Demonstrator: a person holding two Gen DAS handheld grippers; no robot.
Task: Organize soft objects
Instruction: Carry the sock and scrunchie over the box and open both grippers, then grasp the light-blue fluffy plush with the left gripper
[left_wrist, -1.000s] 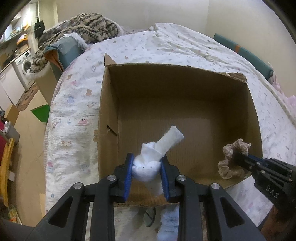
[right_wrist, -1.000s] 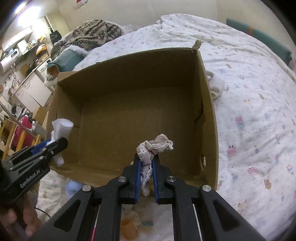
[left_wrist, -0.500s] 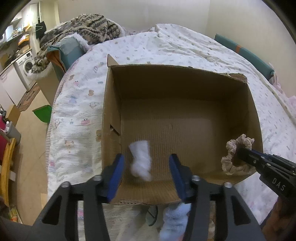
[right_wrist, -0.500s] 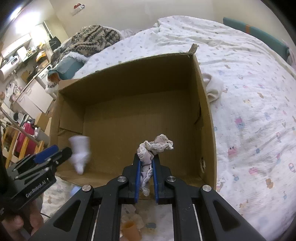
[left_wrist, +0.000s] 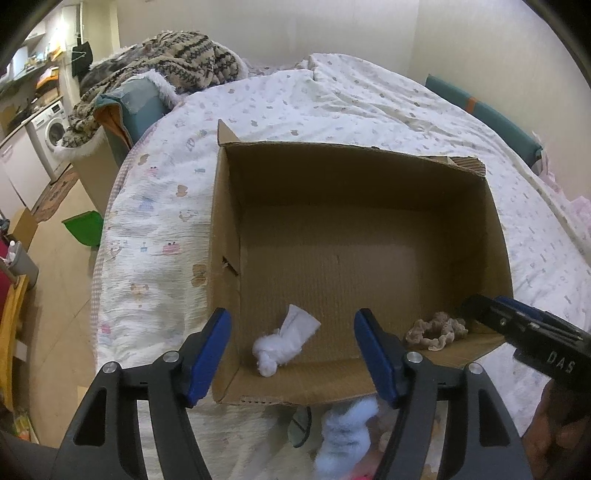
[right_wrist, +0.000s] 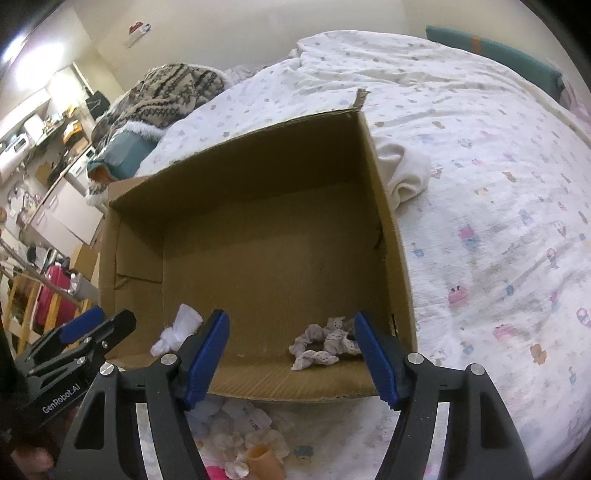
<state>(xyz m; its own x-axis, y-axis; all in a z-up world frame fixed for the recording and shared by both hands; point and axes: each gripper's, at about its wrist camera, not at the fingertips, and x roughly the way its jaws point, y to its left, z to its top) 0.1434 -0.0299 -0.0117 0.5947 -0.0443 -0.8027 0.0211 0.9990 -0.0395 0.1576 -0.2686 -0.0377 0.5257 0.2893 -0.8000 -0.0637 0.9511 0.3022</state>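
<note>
An open cardboard box (left_wrist: 362, 173) stands on the bed; it also shows in the right wrist view (right_wrist: 258, 147). A knotted white sock (left_wrist: 284, 341) lies on the box floor near the front left corner, also in the right wrist view (right_wrist: 177, 328). A beige lace scrunchie (left_wrist: 436, 330) lies on the floor near the front right, also in the right wrist view (right_wrist: 325, 343). My left gripper (left_wrist: 291, 354) is open and empty above the sock. My right gripper (right_wrist: 291, 354) is open and empty above the scrunchie.
Several soft items, a light blue fluffy one (left_wrist: 347, 432) and pale ones (right_wrist: 236, 432), lie on the bed in front of the box. A white cloth (right_wrist: 406, 173) lies right of the box. A patterned blanket (left_wrist: 173, 59) is piled at the back left.
Both grippers opened. The white sock dropped from the left gripper onto the box floor, then the scrunchie dropped from the right gripper onto the floor.
</note>
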